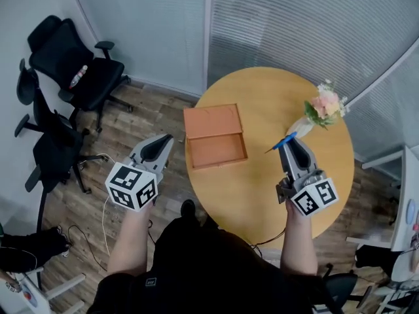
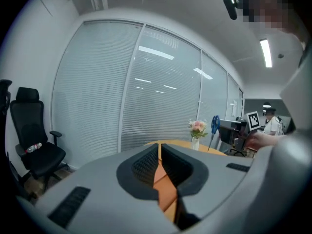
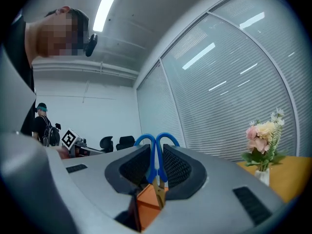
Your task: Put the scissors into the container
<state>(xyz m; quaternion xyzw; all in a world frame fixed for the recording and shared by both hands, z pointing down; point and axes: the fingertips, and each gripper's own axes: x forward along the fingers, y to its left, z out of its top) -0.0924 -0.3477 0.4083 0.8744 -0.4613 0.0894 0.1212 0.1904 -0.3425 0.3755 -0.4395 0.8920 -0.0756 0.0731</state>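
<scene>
Over by the wall on the far left stand two black office chairs (image 1: 72, 64) on the wood floor. The left tongs (image 1: 166, 140) are held out past the left edge of the round bench (image 1: 262, 201), above the floor and not over the bench at all. In the left gripper view those tongs (image 2: 159, 155) are drawn up to a thin slit with nothing in it. Only a strip of orange shows through further down.

Next comes the container (image 1: 215, 136), a shallow orange box lying open at the left edge of the bench. Its lid part is toward the far side and its tray part nearer the person. I see nothing inside it.

Further right, the scissors (image 1: 284, 140) are up in the air over the right half of the bench, well apart from the container. They are pinched in the right tongs (image 1: 292, 144). The right gripper view shows it plainly. The right tongs (image 3: 156, 168) are closed on the scissors (image 3: 153, 163) just below the handles. The two blue loops stick out past the tips and the metal blades run back toward the camera. From the left gripper view the scissors (image 2: 215, 123) hang upright, blue handles on top.

Beyond them, near the bench's far right edge, stands a small vase of pink and white flowers (image 1: 323, 106), clear of the tongs.
</scene>
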